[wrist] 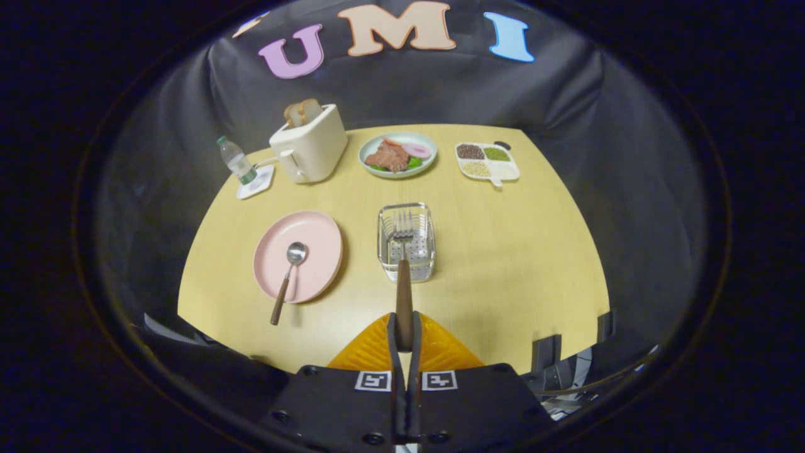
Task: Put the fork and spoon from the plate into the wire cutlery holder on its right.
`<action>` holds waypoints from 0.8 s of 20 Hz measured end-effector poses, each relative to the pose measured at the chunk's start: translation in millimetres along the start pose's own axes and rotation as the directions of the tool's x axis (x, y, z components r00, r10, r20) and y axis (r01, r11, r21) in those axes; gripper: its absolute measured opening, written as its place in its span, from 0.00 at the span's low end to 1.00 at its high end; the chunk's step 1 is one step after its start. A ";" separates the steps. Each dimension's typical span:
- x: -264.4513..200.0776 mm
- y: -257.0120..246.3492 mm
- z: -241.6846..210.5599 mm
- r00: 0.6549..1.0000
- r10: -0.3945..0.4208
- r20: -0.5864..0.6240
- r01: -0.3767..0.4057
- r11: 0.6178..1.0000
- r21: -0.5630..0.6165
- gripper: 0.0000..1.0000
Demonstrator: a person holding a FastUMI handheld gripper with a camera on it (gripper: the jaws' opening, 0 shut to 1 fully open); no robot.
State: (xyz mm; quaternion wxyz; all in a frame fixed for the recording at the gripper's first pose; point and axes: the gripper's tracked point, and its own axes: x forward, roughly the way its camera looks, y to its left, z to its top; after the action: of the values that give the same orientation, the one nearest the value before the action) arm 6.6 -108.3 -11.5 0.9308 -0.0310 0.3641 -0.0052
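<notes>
The table point(503, 264) is pale wood and carries everything; nearest on it, the gripper point(404, 330) has its fingers closed nearly together on the brown handle of the fork point(403, 277), both pressing on it; the fork runs straight ahead from the fingers, its tines over or inside the wire holder point(407, 242), which of the two I cannot tell; the holder stands just ahead of the fingers, near the middle of the table.

Left of the holder, a little apart from it, lies the pink plate point(299, 255); the spoon point(287, 277) rests on it, bowl near the plate's middle, brown handle slanting back over the near rim onto the table.

Beyond the plate, at the far left, stands a cream toaster point(309, 150) with bread point(303, 112) sticking up out of its slots; left of it a small bottle point(238, 160) stands on a white coaster point(256, 182).

Beyond the holder sits a pale dish point(397, 155) with meat and greens; right of it, a white tray point(487, 162) split into compartments of grains; nothing lies between the fingers and the holder but the fork itself.
</notes>
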 end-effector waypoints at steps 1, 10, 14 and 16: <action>3.0 -0.6 -0.5 1.000 0.002 -0.028 -0.002 1.000 -0.001 0.04; 24.8 -4.6 5.2 0.986 -0.025 -0.163 0.026 1.000 0.002 0.04; 28.3 -5.3 10.8 0.981 -0.034 -0.193 0.033 0.999 -0.006 0.10; 30.1 -4.1 14.7 0.982 -0.035 -0.188 0.035 0.999 -0.004 0.12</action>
State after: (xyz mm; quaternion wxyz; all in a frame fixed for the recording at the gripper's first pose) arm 38.7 -112.5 -20.8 0.8920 -0.0371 0.4498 -0.0242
